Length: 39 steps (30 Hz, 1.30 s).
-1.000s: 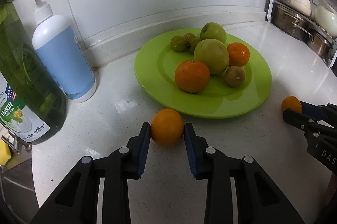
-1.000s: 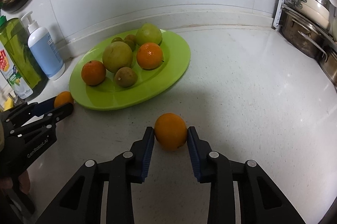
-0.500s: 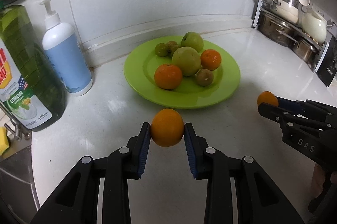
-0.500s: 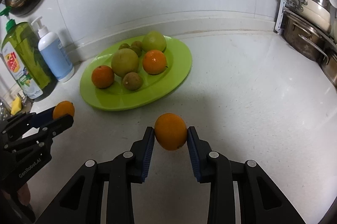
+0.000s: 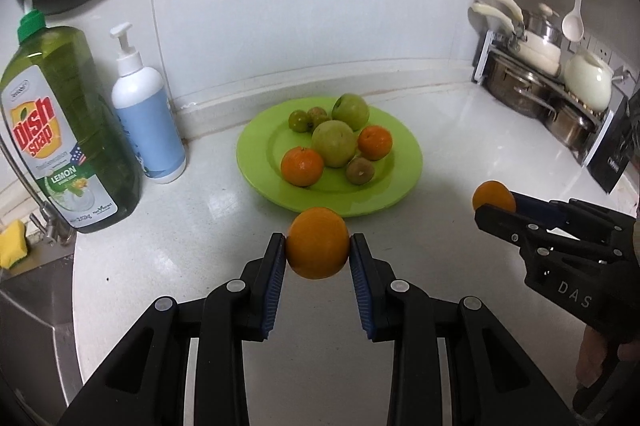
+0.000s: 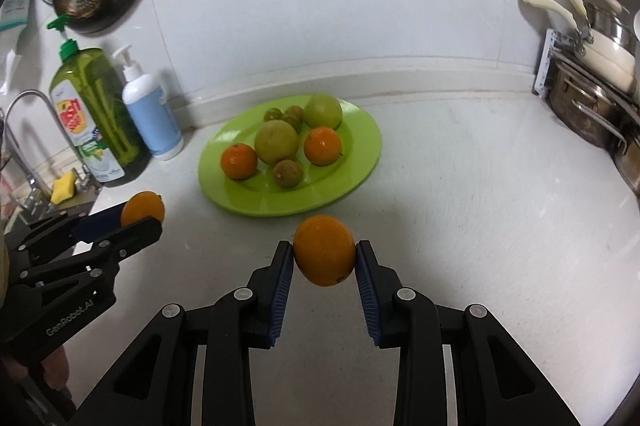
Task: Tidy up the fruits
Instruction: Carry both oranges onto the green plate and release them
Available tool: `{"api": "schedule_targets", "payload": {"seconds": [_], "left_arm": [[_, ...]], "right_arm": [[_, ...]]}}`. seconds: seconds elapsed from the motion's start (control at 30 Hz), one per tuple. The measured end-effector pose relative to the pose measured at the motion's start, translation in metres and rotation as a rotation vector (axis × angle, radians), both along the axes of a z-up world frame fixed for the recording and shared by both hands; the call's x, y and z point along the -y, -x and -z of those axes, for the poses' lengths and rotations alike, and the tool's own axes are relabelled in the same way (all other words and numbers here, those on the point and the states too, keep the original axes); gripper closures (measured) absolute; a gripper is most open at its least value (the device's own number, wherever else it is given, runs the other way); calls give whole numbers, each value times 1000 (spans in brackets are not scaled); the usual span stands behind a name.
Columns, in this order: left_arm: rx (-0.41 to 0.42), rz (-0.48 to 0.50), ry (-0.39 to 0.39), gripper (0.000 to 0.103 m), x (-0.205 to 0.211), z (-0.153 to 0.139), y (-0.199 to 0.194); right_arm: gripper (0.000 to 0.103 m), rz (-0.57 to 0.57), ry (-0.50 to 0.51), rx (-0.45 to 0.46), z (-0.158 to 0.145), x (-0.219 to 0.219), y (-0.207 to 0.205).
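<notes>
My left gripper [image 5: 318, 250] is shut on an orange [image 5: 317, 243] and holds it in the air in front of the green plate [image 5: 256, 150]. My right gripper [image 6: 325, 256] is shut on a second orange [image 6: 324, 249], also lifted above the counter. The plate [image 6: 360, 142] holds two oranges, two large green fruits and several small brownish-green ones. Each gripper shows in the other's view: the right one with its orange [image 5: 493, 197] at the right, the left one with its orange [image 6: 143, 208] at the left.
A green dish soap bottle [image 5: 60, 138] and a white-and-blue pump bottle [image 5: 146, 122] stand at the left by the wall. A sink tap [image 6: 24, 130] and yellow sponge [image 6: 64, 186] are at far left. Pots [image 5: 532, 74] fill a rack at the right.
Both grippers have lifted their oranges off the counter and pulled back and up; the plate now looks smaller and farther away in both views.
</notes>
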<state>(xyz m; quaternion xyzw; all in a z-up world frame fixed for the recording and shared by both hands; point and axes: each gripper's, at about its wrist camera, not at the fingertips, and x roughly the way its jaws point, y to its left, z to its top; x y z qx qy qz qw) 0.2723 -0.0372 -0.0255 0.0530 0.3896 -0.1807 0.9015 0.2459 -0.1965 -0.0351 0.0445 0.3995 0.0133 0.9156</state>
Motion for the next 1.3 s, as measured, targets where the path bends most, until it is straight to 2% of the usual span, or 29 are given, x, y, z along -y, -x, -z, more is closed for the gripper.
{"api": "schedule_targets", "payload": {"seconds": [0.37, 0.73, 1.07, 1.3], "left_arm": [[52, -46, 26, 71, 7, -30, -3], [100, -80, 6, 71, 16, -48, -27], [99, -90, -19, 71, 24, -47, -73], [65, -93, -32, 71, 25, -33, -106]], "right_arm": [[70, -84, -21, 50, -30, 5, -9], [70, -144, 11, 100, -50, 9, -46], [70, -182, 0, 65, -46, 14, -96], [70, -199, -11, 35, -34, 10, -131]]}}
